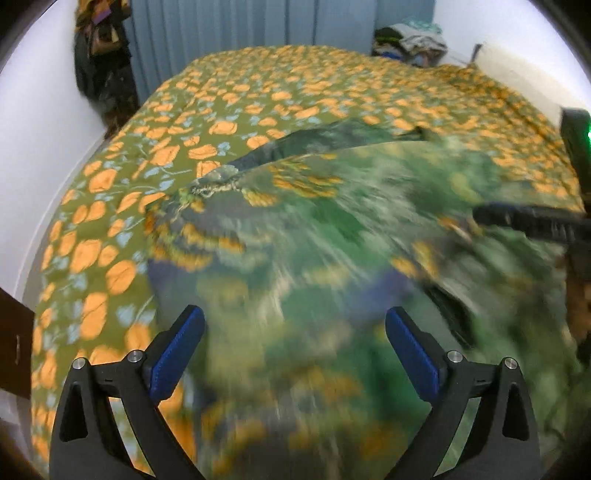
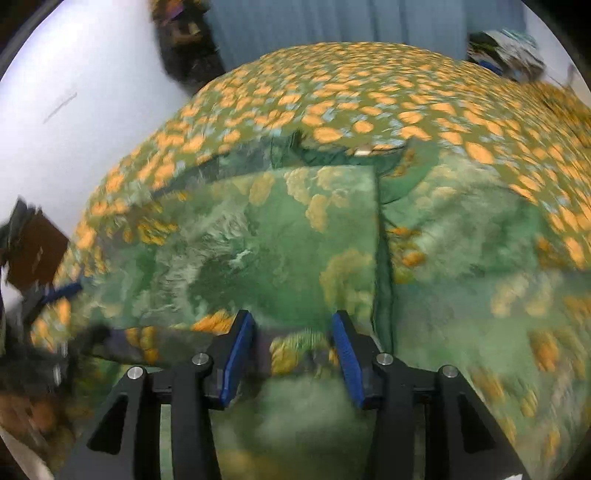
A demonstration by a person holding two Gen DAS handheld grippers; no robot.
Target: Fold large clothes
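Observation:
A large green garment with yellow flower print (image 1: 332, 236) lies spread on the bed; it also fills the right wrist view (image 2: 295, 236), with one flap folded over along a straight edge. My left gripper (image 1: 294, 325) is wide open above the blurred cloth, holding nothing. My right gripper (image 2: 292, 332) has its blue pads partly apart with a fold of the garment lying between them; it shows as a dark blurred shape at the right of the left wrist view (image 1: 532, 221). The left gripper shows blurred at the left edge of the right wrist view (image 2: 55, 295).
The bed cover (image 1: 221, 110) is olive with orange flowers. A white wall (image 1: 37, 166) runs along the left. Blue curtains (image 1: 258, 22) hang behind the bed. A pile of clothes (image 1: 410, 40) sits at the far right corner. Dark items (image 1: 103, 74) hang at far left.

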